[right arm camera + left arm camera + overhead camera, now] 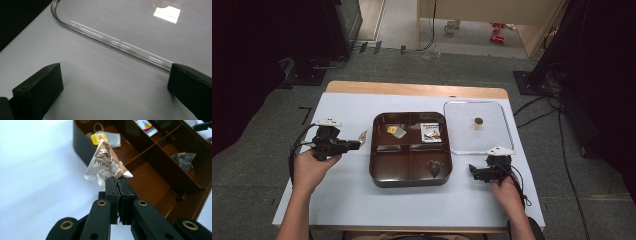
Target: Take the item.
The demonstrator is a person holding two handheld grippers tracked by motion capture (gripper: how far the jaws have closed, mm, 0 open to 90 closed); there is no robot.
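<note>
High view: left gripper [357, 144] clamped on brown-and-white sachet [362, 135], just left of brown four-compartment tray [379, 172]; right gripper [473, 170] resting between tray and clear lid [502, 142]

Left gripper view: jaws pinched narrow on sachet [107, 163], raised beside tray wall [82, 150]

Right gripper view: jaws spread wide, nothing between, lid rim [112, 41] just ahead on white tabletop [100, 85]

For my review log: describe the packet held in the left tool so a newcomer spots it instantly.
Find the brown four-compartment tray mid-table. Just off its left edge, the left tool pinches a crumpled brown-and-white sachet. Unlike the other packets, it is outside the tray, lifted off the table.
</note>
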